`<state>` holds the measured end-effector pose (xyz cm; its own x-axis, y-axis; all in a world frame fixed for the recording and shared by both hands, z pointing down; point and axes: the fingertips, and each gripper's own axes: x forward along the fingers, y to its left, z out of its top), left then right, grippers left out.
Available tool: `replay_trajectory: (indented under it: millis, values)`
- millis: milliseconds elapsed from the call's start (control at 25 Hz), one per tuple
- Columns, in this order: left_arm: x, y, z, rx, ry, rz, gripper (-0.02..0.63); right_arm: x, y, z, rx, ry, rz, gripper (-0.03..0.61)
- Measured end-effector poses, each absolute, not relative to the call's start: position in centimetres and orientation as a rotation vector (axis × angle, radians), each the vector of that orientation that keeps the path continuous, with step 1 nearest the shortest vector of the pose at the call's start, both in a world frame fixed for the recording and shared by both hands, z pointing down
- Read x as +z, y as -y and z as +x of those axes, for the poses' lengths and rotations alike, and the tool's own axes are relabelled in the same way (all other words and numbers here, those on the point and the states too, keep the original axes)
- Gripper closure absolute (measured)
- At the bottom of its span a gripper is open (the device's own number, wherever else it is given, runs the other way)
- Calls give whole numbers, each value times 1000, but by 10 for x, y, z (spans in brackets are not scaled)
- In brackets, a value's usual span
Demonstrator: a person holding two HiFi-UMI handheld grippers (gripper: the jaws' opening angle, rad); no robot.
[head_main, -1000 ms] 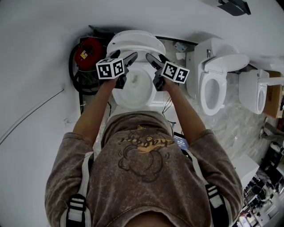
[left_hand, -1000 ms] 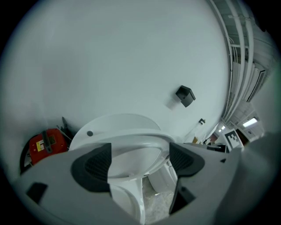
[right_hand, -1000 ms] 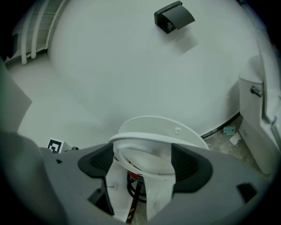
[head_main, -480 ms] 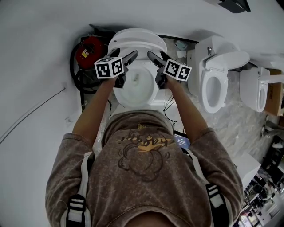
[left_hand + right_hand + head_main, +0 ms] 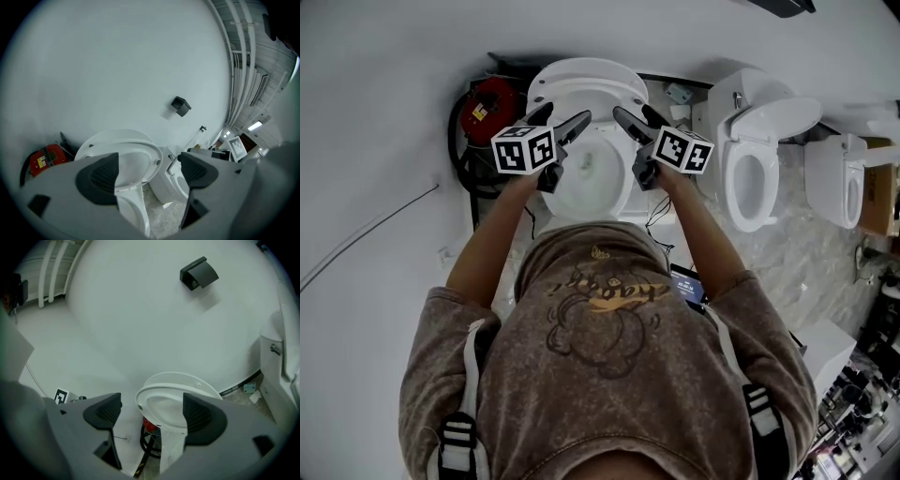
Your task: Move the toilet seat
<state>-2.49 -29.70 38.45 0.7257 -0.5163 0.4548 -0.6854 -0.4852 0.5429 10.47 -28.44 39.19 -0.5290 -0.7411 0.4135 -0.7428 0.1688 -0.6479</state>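
Observation:
The white toilet [image 5: 581, 183] stands against the wall, its seat and lid [image 5: 587, 81] tipped up at the back. In the head view my left gripper [image 5: 561, 120] and right gripper [image 5: 636, 117] hover over the bowl, side by side, tips close to the raised seat's lower rim. Whether they touch it cannot be told. Both are open with nothing between the pads. The left gripper [image 5: 147, 173] frames the seat ring [image 5: 133, 161] past its left finger. The right gripper [image 5: 152, 413] sees the seat [image 5: 171, 404] between its fingers, farther off.
A red device ringed by black hose [image 5: 486, 111] sits left of the toilet. Two more white toilets [image 5: 757, 155] [image 5: 836, 183] stand to the right on a marbled floor. A cardboard box [image 5: 881, 192] is at the far right. A black box [image 5: 198, 273] hangs on the wall.
Both grippers have risen a little in front of the raised seat, their marker cubes looming larger. The jaws stay as wide as before.

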Motion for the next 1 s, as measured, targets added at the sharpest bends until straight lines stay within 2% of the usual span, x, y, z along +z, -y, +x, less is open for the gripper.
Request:
replay_trajectory:
  millis: [760, 1000]
  values:
    - [291, 222, -46, 260, 783, 2387, 195, 287, 212, 91, 975, 2596, 1367, 171]
    - [264, 227, -57, 143, 874, 2418, 195, 260, 202, 91, 819, 2634, 1380, 170]
